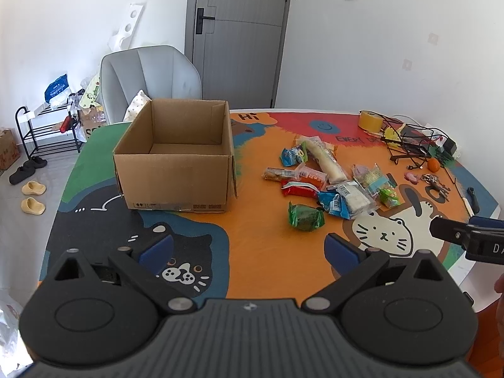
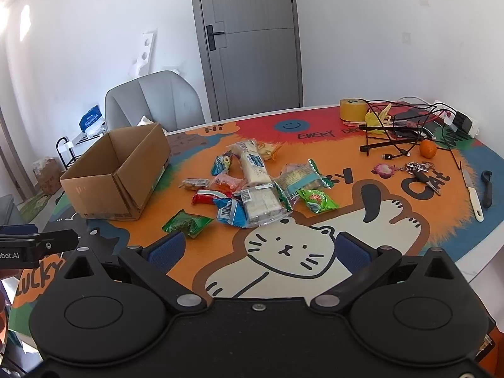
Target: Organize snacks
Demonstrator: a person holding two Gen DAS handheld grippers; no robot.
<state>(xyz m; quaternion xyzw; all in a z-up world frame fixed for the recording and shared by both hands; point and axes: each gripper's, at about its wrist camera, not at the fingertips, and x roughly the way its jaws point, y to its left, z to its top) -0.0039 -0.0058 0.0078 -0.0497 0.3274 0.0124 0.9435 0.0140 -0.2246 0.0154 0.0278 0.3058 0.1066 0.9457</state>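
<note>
An open, empty cardboard box (image 1: 171, 157) stands on the colourful cat-print table mat (image 1: 252, 236); it also shows in the right wrist view (image 2: 116, 173). A pile of several wrapped snacks (image 1: 330, 182) lies to the right of the box, with a green packet (image 1: 305, 216) nearest me. The same pile (image 2: 252, 186) and green packet (image 2: 187, 223) show in the right wrist view. My left gripper (image 1: 249, 249) is open and empty, hovering over the mat in front of the box. My right gripper (image 2: 261, 249) is open and empty, just short of the pile.
A tape roll (image 2: 352, 108), tangled cables on a wire stand (image 2: 403, 129), an orange (image 2: 427, 148), keys (image 2: 419, 170) and a knife (image 2: 472, 193) lie at the far right. A grey chair (image 1: 148, 78) stands behind the table, a shoe rack (image 1: 47, 129) to the left.
</note>
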